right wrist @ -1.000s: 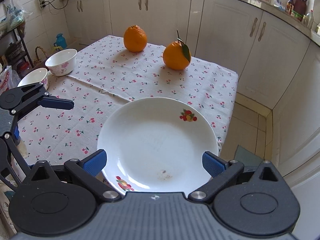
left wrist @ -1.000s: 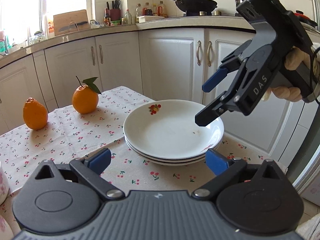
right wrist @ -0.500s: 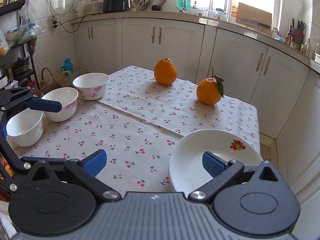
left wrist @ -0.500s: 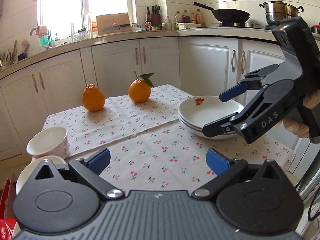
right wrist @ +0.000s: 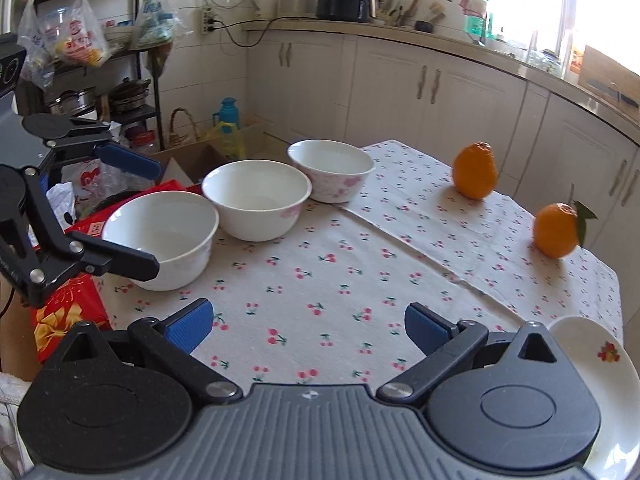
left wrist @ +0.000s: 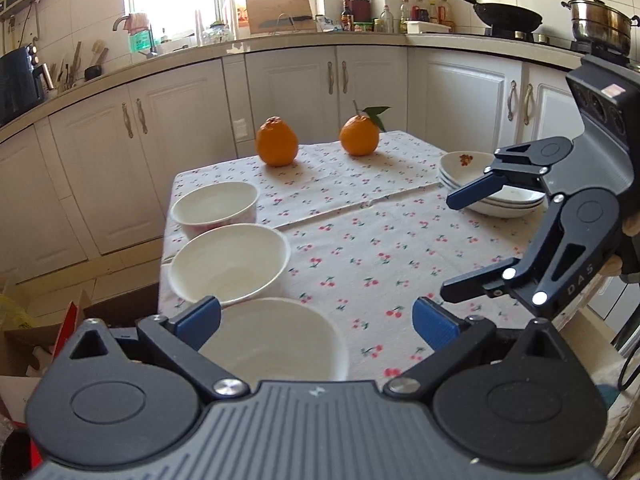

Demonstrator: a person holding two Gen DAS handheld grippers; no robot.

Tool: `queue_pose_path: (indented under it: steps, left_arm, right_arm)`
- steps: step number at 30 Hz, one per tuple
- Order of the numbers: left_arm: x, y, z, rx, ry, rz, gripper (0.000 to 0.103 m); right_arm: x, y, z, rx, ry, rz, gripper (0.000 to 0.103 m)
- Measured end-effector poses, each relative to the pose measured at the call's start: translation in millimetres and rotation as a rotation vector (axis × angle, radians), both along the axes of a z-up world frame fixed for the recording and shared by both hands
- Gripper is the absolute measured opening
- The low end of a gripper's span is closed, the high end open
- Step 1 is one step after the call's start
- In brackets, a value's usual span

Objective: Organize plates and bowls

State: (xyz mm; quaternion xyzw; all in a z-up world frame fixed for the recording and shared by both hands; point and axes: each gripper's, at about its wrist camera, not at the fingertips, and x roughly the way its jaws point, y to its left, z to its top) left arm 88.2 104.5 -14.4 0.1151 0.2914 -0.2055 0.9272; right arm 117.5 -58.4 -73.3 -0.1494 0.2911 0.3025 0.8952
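White glazed ceramic throughout: three round bowls are sitting in a row along one edge of the table with the cherry-print cloth (right wrist: 360,280), namely the plain near bowl (right wrist: 160,240), the middle bowl (right wrist: 256,204) just beside it, and the far bowl with pink flower print (right wrist: 332,170) just beside that one. The stack of shallow white plates with a red fruit motif (left wrist: 480,184) is resting at the opposite corner, well apart from the bowls (only a rim segment is showing in the right wrist view). Two oranges are standing on the far side of the cloth, the knobbed orange (left wrist: 277,141) and the orange with a green leaf (left wrist: 359,135), apart from each other. The left gripper with blue finger pads (left wrist: 316,322) is hanging over the near bowl, jaws spread wide, holding nothing. The right gripper (right wrist: 308,326) is hovering above bare cloth, jaws likewise spread wide and empty; in the left wrist view it is appearing in front of the plate stack.
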Motion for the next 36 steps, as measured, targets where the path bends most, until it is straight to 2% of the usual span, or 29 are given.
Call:
queue_pose_path:
  steps: [5,13,18,20,23,31,33,36]
  left_arm:
    - [10,36,-5,0.015,0.040,0.053,0.101]
    - [31,65,-18,-0.042,0.163,0.067,0.097]
    - [39,70,-21,-0.088,0.210,0.049,0.088]
    - [41,70,-23,-0.099,0.222,0.043,0.079]
    - [44,71,-24,-0.111,0.237,0.038,0.072]
    - [47,73,-22,-0.125,0.255,0.013,0.062]
    - [48,73,-23,-0.126,0.261,0.009,0.055]
    - [49,72,-23,-0.124,0.267,0.003,0.053]
  right_arm:
    - [-1,39,-5,-0.004,0.027,0.105,0.103]
    - [5,86,-16,-0.018,0.070,0.209,0.103]
    - [6,101,-24,-0.044,0.084,0.247,0.103]
    - [7,105,-25,-0.048,0.092,0.266,0.103]
    - [8,109,-26,-0.057,0.094,0.284,0.101]
    - [10,113,-26,-0.064,0.099,0.320,0.087]
    - [11,113,-26,-0.059,0.099,0.321,0.087]
    - [12,113,-27,-0.057,0.102,0.319,0.084]
